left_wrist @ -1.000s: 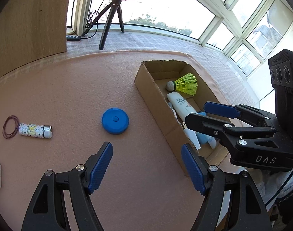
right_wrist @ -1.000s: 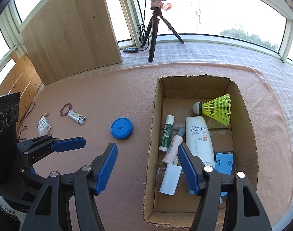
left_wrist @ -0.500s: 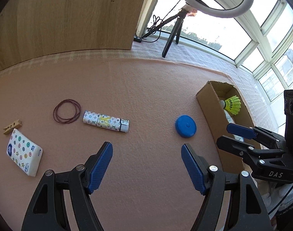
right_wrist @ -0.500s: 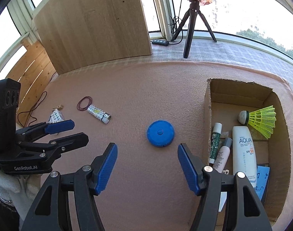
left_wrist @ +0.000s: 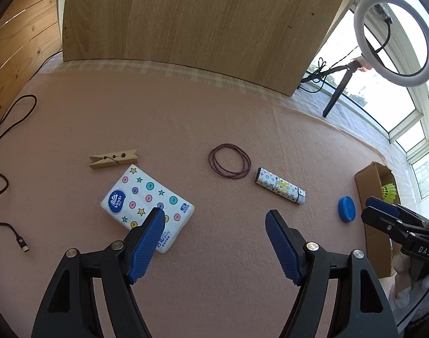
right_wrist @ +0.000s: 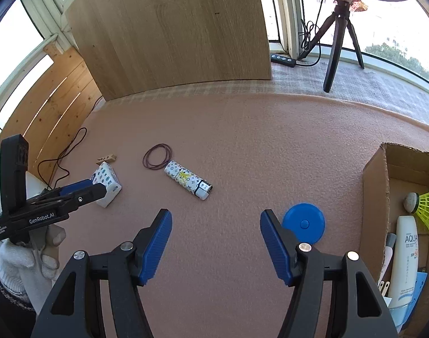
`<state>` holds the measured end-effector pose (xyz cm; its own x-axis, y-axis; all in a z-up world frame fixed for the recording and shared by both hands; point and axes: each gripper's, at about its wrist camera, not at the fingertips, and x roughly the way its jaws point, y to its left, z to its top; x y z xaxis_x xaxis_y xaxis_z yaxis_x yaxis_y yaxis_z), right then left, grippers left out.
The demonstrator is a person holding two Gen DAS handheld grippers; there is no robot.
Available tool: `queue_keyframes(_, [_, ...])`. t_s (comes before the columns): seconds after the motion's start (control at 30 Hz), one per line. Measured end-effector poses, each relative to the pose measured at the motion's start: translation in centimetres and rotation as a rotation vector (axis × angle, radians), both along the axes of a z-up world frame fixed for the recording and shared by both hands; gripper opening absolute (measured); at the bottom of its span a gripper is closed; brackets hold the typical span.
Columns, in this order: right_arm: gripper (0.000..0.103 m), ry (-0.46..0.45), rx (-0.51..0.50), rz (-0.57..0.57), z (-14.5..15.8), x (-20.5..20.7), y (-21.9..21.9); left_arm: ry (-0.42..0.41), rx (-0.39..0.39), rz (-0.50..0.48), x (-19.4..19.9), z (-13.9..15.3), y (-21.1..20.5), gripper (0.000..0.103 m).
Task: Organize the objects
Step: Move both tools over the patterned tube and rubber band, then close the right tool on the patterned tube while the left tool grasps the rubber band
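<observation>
My left gripper [left_wrist: 214,219] is open and empty above the pink mat, its left finger over the corner of a white tissue pack [left_wrist: 145,197] with coloured dots. A wooden clothespin [left_wrist: 113,158], brown rubber bands [left_wrist: 229,161] and a patterned lighter [left_wrist: 280,189] lie ahead. My right gripper [right_wrist: 216,221] is open and empty, with a blue round disc [right_wrist: 304,223] just beyond its right finger. The cardboard box [right_wrist: 375,197] at the right holds a sunscreen tube [right_wrist: 403,256] and a yellow shuttlecock [right_wrist: 426,205].
A wooden panel [right_wrist: 172,33] stands at the back of the mat. A black tripod [right_wrist: 338,36] with a ring light stands on the window sill. A dark cable [left_wrist: 6,129] lies at the mat's left edge.
Both grippers have swung left, away from the box. The tissue pack and clothespin have come into the left view, and the box has slid to the right edge of both views.
</observation>
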<state>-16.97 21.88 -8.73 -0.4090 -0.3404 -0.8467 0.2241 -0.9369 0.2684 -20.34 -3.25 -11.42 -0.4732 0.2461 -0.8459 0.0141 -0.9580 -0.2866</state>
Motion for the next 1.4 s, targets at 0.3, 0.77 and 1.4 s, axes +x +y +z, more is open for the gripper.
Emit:
queue_keyframes(0.3, [0.061,0.005,0.109,0.122,-1.6,-2.4,-4.8,-0.005,-0.017,-0.024,-4.3,-0.2,0.5,0.075])
queue_keyframes(0.77, [0.061,-0.018,0.242,0.228,-5.8,-5.4,-8.4,-0.093,-0.121,-0.130,-10.9,-3.0,4.4,0.058])
queue_keyframes(1.4, [0.061,-0.044,0.249,0.221,-7.4,-6.8,-9.5,-0.123,-0.199,-0.164,-12.1,-5.7,5.0,0.008])
